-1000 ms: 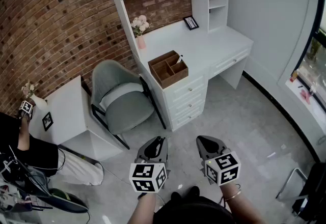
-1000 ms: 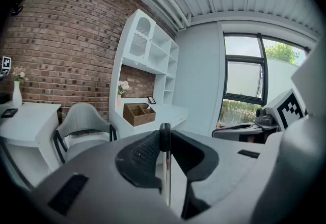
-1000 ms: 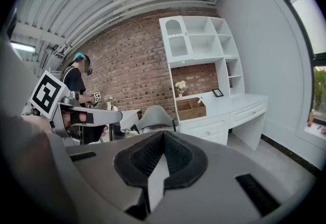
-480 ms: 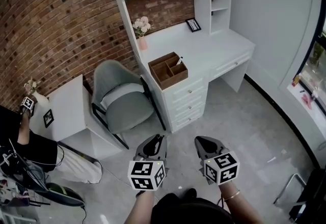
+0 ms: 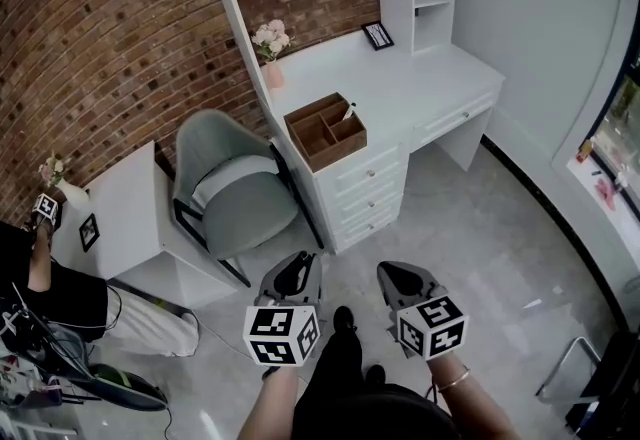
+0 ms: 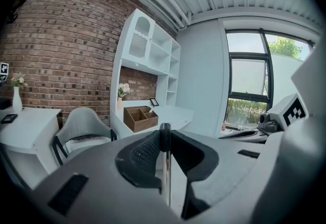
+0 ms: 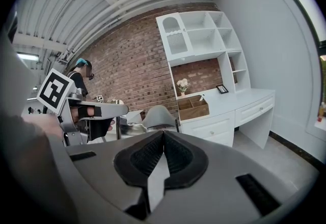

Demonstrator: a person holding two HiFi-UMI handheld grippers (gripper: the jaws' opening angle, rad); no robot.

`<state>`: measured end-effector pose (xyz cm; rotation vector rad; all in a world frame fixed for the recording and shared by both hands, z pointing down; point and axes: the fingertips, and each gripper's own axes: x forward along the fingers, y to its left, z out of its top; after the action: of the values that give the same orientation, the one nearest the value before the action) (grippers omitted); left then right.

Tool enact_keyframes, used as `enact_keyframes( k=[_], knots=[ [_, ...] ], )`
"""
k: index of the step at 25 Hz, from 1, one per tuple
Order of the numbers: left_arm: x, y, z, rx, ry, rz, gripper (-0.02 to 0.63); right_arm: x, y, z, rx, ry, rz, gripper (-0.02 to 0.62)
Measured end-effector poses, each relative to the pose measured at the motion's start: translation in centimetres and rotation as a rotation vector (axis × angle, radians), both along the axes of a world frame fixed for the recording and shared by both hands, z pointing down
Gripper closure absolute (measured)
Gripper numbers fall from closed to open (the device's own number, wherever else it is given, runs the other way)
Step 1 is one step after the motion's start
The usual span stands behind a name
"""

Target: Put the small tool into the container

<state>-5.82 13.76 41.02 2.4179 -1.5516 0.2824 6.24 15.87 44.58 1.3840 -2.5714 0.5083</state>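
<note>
Currently left gripper (image 5: 300, 266) and right gripper (image 5: 390, 273) both closed tight, empty; small white tool (image 5: 349, 112) sits in brown wooden divided box (image 5: 318, 140), well ahead.

Too small to read
The small tool (image 5: 349, 111) at the container (image 5: 338, 152) was a speck; I couldn't tell its shape.

Person's leg (image 5: 335, 363): swinging forward, the shoe (image 5: 342, 316) now coming up between the two grippers.
Left gripper (image 5: 306, 260): drifting a little to the left (a small shift only).
Right gripper (image 5: 386, 271): edging left along with it.
Wooden container (image 5: 336, 154): sliding slightly left in the head view as the camera is moving.
</note>
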Motion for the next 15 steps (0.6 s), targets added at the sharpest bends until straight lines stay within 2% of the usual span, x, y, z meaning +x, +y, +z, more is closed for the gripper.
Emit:
enact_keyframes(
  k=[7, 15],
  knots=[
    [0.2, -7.2, 1.0, -0.003, -0.003, 0.027, 0.532, 0.3, -6.8, 1.3, -0.02, 0.005, 0.026, 0.591],
    [-0.5, -16.7, 0.5, -0.002, -0.014, 0.064, 0.533, -1.1, -16.3, 1.2, -0.029, -0.001, 0.047, 0.591]
  ],
)
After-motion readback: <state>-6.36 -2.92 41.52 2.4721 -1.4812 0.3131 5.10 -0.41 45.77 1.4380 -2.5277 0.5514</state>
